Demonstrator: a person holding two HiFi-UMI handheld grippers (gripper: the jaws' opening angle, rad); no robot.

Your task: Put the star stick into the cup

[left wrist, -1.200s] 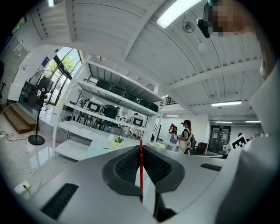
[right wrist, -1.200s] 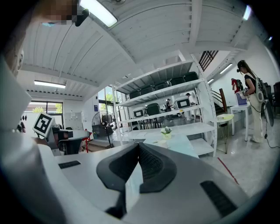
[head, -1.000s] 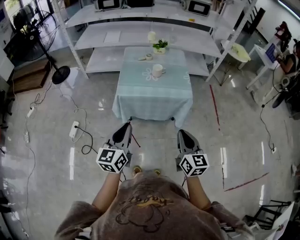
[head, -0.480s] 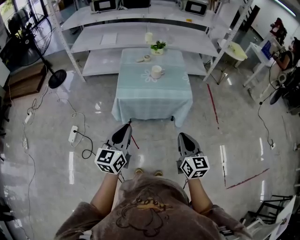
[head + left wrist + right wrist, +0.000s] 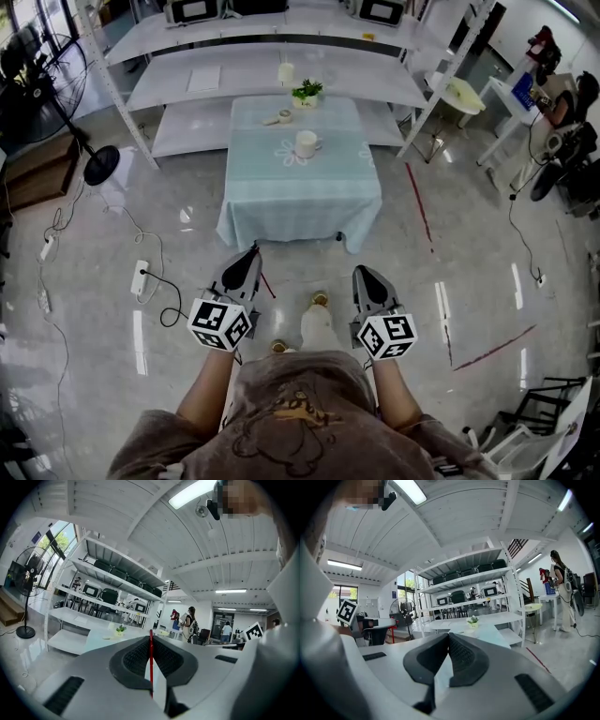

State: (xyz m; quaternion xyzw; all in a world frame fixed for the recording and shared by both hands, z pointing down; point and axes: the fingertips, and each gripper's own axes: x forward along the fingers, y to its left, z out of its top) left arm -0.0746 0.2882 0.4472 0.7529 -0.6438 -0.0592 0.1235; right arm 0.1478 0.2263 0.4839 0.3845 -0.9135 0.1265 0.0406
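A white cup [image 5: 305, 143] stands on the table with the light-blue cloth [image 5: 300, 199], well ahead of me across the floor. A thin red stick [image 5: 151, 660] is clamped upright between the jaws of my left gripper [image 5: 151, 638], which is shut on it; its star end is hidden. In the head view a short piece of the stick [image 5: 266, 285] slants out beside the left gripper [image 5: 251, 251]. My right gripper [image 5: 361, 272] is held level with the left one. Its jaws are shut with nothing between them [image 5: 448, 635].
A potted plant [image 5: 306, 92] and a small object [image 5: 281, 117] sit at the table's far end. White shelving [image 5: 272, 66] runs behind it. A standing fan [image 5: 98, 161] and a power strip with cables [image 5: 141, 278] are at left, and people stand at far right.
The table has come nearer as the person walks forward, and a leg now shows between the grippers. Both grippers stay held as before, the stick still clamped.
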